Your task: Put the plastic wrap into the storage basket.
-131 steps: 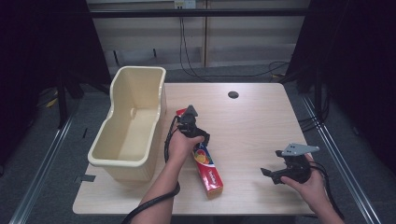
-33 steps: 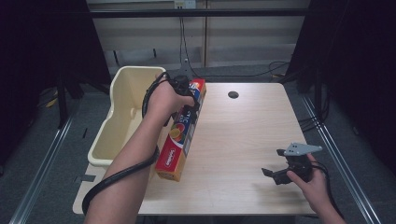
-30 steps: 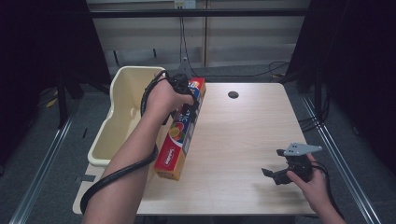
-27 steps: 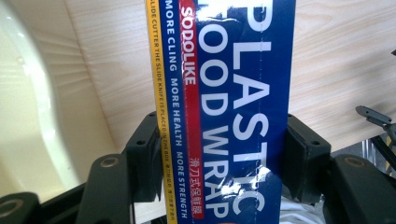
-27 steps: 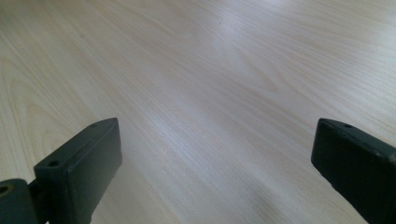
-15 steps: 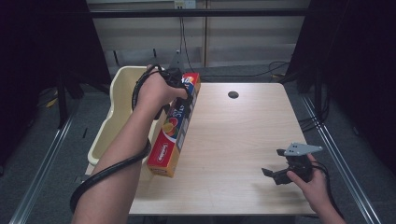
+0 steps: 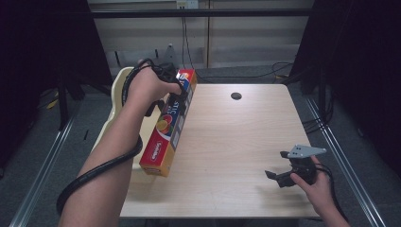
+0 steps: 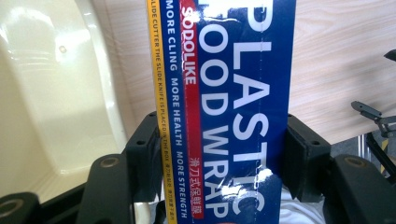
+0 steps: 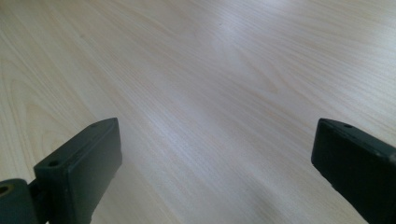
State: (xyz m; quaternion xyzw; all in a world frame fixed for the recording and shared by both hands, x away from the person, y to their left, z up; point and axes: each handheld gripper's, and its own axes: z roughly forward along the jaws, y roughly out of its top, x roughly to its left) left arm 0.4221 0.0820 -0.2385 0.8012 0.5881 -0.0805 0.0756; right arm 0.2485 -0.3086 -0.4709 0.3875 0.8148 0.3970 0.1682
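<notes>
A long plastic wrap box (image 7: 171, 124), red, orange and blue, hangs tilted in the air over the table's left edge, its far end highest. My left gripper (image 7: 169, 85) is shut on its upper part. In the left gripper view both black pads press the sides of the blue plastic wrap box (image 8: 224, 112), with the cream bin (image 8: 51, 107) below and to the left. My right gripper (image 7: 280, 168) rests low at the table's front right, open, with only bare wood (image 9: 210, 93) between its jaws.
A cream plastic bin (image 7: 118, 85) stands at the left edge of the wooden table (image 7: 236, 142), partly hidden by the forearm. A small dark round hole (image 7: 236, 96) sits near the table's far edge. Cables run along the floor behind.
The left hand has lifted the plastic wrap box off the table and carried it left toward the bin over the last second. The right gripper has stayed where it was.
</notes>
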